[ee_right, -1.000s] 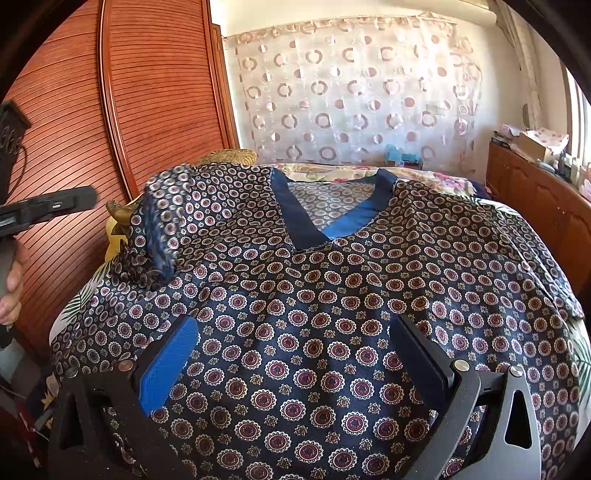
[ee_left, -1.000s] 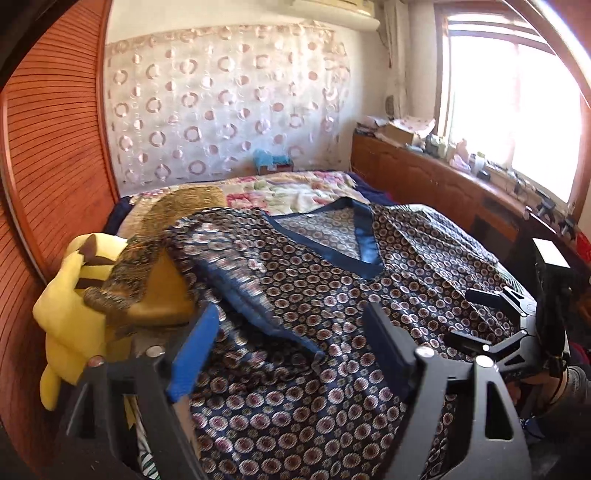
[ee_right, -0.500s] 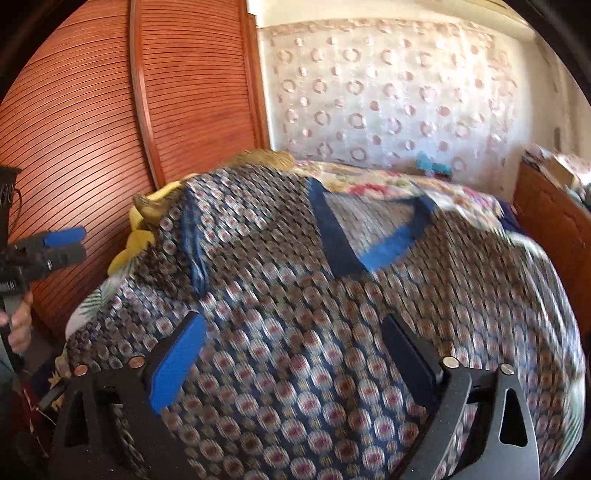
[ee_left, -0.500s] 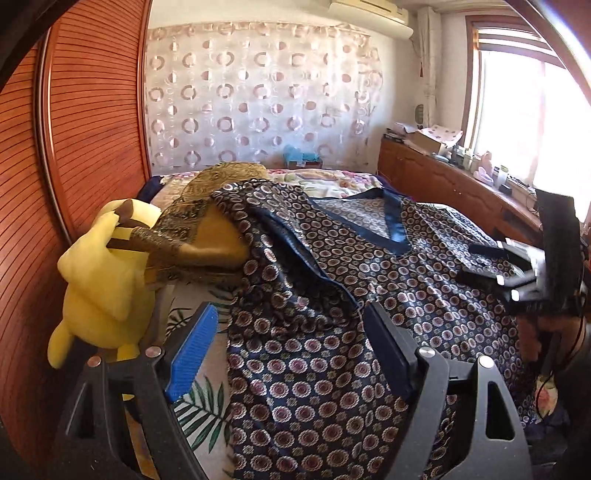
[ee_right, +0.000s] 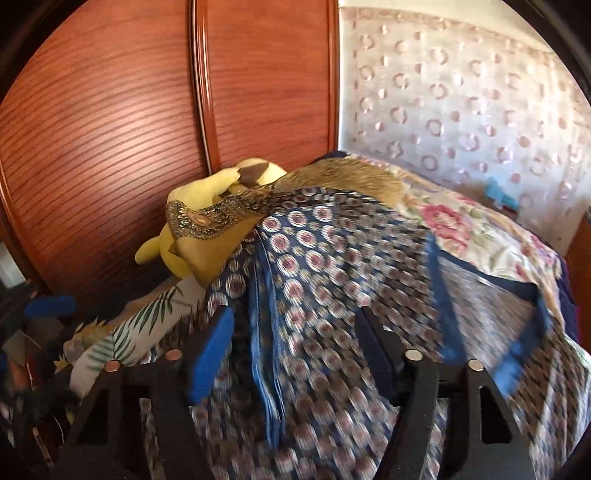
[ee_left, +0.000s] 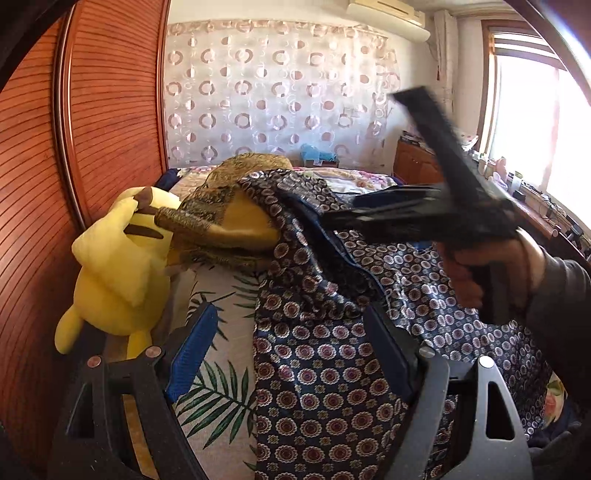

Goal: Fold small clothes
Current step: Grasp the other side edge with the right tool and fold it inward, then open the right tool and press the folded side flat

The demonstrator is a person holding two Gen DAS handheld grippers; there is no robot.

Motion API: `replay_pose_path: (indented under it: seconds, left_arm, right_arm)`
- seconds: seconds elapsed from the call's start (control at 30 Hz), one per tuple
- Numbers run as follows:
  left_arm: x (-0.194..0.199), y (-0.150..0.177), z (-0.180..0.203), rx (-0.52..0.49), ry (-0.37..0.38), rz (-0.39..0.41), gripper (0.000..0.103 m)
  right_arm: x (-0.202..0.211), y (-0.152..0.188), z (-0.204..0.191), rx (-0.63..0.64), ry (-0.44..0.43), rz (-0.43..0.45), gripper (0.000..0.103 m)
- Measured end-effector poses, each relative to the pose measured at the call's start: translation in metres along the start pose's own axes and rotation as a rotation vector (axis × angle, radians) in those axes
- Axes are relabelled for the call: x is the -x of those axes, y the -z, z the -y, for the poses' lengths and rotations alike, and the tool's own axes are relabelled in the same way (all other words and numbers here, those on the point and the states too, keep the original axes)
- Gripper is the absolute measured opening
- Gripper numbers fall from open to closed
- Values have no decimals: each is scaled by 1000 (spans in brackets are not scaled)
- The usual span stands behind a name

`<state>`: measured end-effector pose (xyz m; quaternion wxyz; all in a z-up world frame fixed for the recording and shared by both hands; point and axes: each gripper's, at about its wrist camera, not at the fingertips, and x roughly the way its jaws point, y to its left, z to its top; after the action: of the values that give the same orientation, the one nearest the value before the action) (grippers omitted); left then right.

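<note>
While spread flat across centre frame on the bed (ee_left: 221, 402), shirt (ee_left: 317, 369) with one sleeve turned inward; body folds not yet made. Left gripper (ee_left: 286, 354) and right gripper (ee_right: 295, 347) both with fingers spread, pinching nothing. Compared with a second ago: right gripper swung toward upper right of left view, over sleeve; toy (ee_left: 110, 266) now larger.

Bedroom. Left wall: reddish wooden slatted wardrobe doors (ee_left: 92, 122). Far wall: white curtain (ee_left: 280, 96) with a ring pattern. Above it, an air conditioner (ee_left: 388, 14). Right side: a bright window (ee_left: 535, 122), daylight streaming in, over a low wooden cabinet (ee_left: 417, 166) cluttered with small items.
</note>
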<state>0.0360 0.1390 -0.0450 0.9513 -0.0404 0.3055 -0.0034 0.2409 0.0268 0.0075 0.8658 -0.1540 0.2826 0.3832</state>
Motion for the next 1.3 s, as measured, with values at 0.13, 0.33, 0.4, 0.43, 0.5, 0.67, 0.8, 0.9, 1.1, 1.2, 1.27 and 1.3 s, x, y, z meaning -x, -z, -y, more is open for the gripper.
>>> replay_pose_path:
  seconds: [0.13, 0.33, 0.4, 0.43, 0.5, 0.67, 0.8, 0.9, 1.1, 1.2, 1.27, 1.3]
  left_arm:
    - [-6, 5, -5, 13, -24, -2, 82]
    - [-6, 10, -3, 15, -52, 52, 82]
    - [-9, 10, -1, 15, -50, 48, 82]
    - [-9, 9, 0, 16, -47, 47, 82]
    - [-12, 6, 2, 18, -40, 40, 82]
    - [-21, -1, 13, 13, 1, 13, 82]
    - [-31, -9, 28, -4, 35, -9, 82]
    - [-40, -15, 42, -25, 48, -13, 82]
    - [-64, -26, 75, -67, 81, -35, 82]
    - [-77, -29, 93, -102, 97, -54, 82]
    - [-86, -31, 103, -120, 109, -75, 82]
    - [-91, -31, 109, -130, 115, -84, 82]
  right_arm:
    - [-38, -14, 0, 8, -6, -54, 46]
    - [-45, -25, 24, -35, 74, -42, 25]
    - [-38, -25, 34, -71, 95, -33, 25]
    - [-34, -24, 37, -80, 96, -30, 26]
    - [-27, -23, 42, -85, 98, -24, 36]
    - [9, -11, 52, -108, 131, 24, 61]
    - [48, 13, 63, -126, 154, 50, 62]
    - [78, 35, 75, -144, 178, 63, 69]
    - [130, 73, 89, -210, 253, 88, 83]
    - [150, 92, 94, -244, 302, 85, 83]
    - [159, 109, 100, -260, 345, 63, 83]
    - [163, 117, 105, -272, 363, 51, 83]
